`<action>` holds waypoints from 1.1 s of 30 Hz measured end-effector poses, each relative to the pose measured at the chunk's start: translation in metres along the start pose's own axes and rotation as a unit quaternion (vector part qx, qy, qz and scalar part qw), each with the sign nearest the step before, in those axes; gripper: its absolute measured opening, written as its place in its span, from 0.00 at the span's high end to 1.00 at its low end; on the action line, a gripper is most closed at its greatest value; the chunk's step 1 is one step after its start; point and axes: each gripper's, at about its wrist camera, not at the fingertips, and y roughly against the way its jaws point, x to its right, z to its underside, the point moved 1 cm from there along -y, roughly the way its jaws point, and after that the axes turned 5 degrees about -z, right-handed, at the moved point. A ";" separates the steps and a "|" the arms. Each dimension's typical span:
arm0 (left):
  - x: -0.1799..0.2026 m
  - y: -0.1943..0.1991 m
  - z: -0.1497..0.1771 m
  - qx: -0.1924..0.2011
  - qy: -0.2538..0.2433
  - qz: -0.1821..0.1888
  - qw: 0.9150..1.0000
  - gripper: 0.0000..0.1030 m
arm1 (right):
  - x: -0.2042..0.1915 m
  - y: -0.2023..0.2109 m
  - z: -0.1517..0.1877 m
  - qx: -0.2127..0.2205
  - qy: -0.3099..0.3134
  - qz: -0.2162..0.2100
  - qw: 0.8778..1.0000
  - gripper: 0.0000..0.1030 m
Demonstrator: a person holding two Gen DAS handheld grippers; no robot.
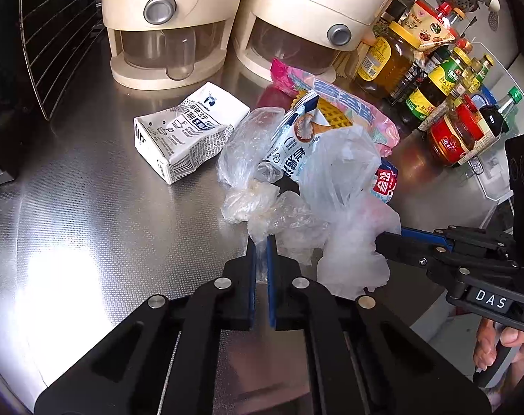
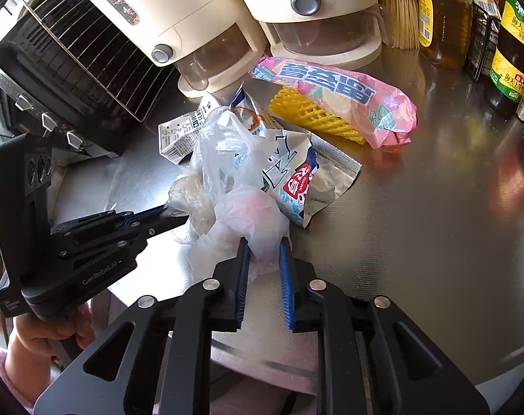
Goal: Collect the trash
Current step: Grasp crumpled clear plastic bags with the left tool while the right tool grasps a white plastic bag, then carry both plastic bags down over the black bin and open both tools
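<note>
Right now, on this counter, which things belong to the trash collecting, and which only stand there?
Trash:
clear plastic bags
white carton
pink wrapper
yellow foam net
foil snack bag

Only standing there:
cream dispensers
sauce bottles
brush
toaster oven

Right gripper (image 2: 264, 242) fingers apparently pinch white plastic bag (image 2: 251, 221).
</note>
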 end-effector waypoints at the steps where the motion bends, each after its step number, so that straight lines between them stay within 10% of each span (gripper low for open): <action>1: 0.000 0.002 0.000 0.003 0.001 -0.001 1.000 0.98 | 0.000 0.001 0.000 0.001 0.001 0.000 1.000 0.86; 15: 0.017 0.059 0.025 0.054 -0.002 -0.026 0.998 0.98 | 0.000 0.051 0.027 0.047 0.009 -0.005 0.999 0.89; 33: 0.072 0.102 0.149 0.029 -0.001 -0.017 0.999 0.98 | 0.001 0.098 0.144 0.039 0.013 0.001 0.999 0.90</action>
